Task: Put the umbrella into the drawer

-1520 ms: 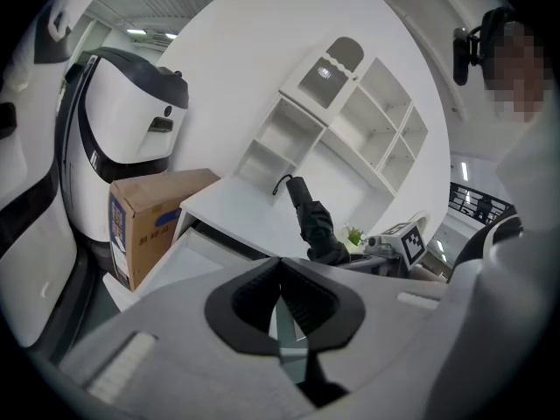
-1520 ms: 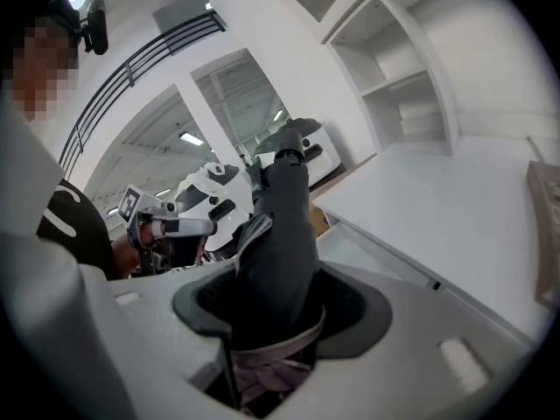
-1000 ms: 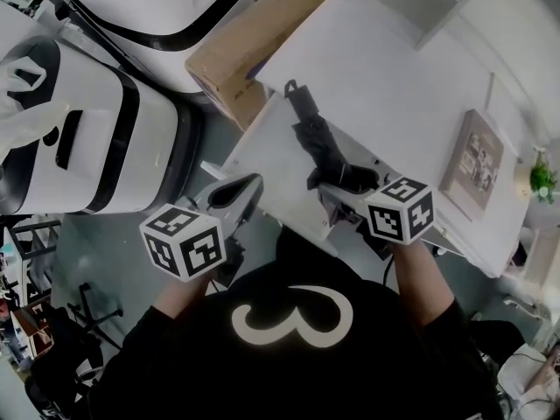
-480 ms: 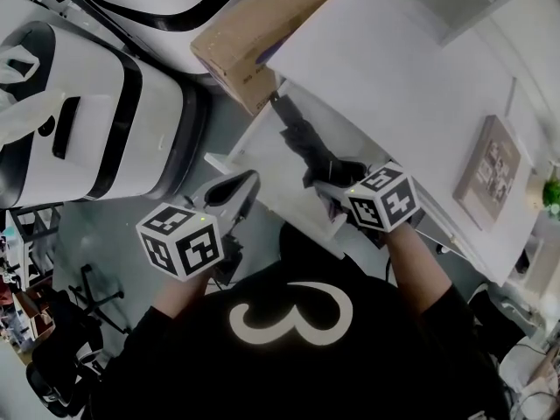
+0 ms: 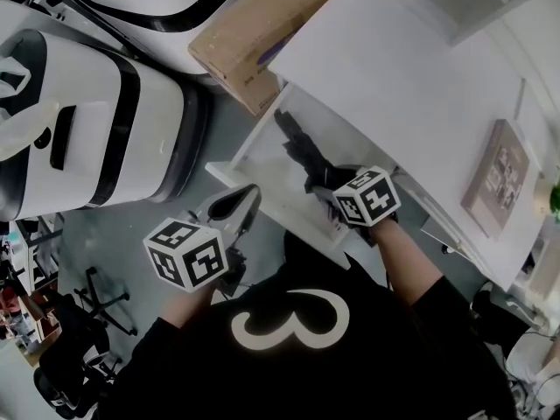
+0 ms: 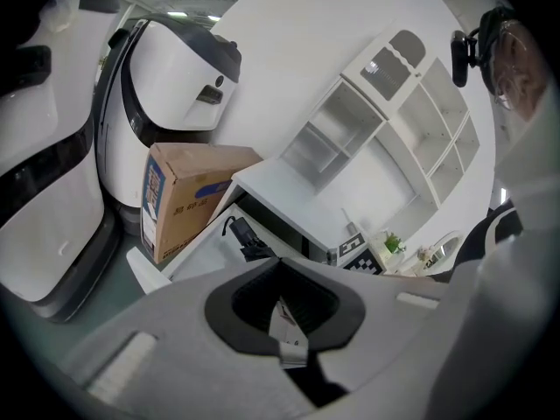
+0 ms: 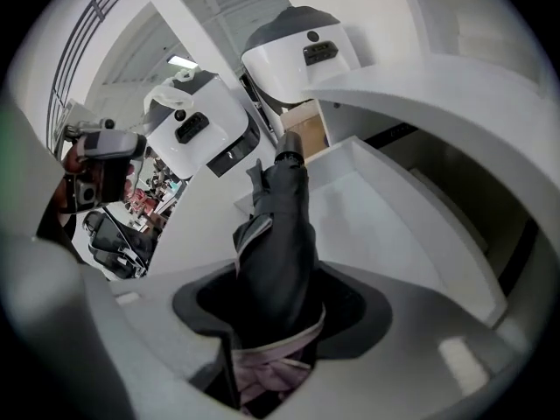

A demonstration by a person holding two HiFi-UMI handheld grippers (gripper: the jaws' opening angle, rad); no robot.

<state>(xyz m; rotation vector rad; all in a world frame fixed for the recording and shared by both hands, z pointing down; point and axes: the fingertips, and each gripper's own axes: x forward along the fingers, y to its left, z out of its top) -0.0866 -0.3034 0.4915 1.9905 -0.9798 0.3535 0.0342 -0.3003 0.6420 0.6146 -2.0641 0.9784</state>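
A folded black umbrella (image 5: 302, 147) points away from me over the inside of the open white drawer (image 5: 262, 138). My right gripper (image 5: 337, 191) is shut on its near end. In the right gripper view the umbrella (image 7: 280, 234) fills the jaws of the right gripper (image 7: 280, 309), a pale strap round it at the pads, its tip above the drawer (image 7: 385, 208). I cannot tell whether it touches the drawer floor. My left gripper (image 5: 234, 206) hangs shut and empty in front of the drawer's left corner. From the left gripper (image 6: 284, 304), the umbrella (image 6: 249, 241) shows in the drawer (image 6: 197, 252).
A white desk top (image 5: 394, 68) overhangs the drawer's back. A cardboard box (image 5: 254, 46) stands on the floor just left of the drawer, beside large white machines with black trim (image 5: 79, 138). A framed picture (image 5: 499, 178) lies on the desk at the right. White shelves (image 6: 385, 121) stand behind.
My right gripper has come down with the umbrella, which now sits lower, inside the drawer's outline. The left gripper has sunk a little and stays beside the drawer front.
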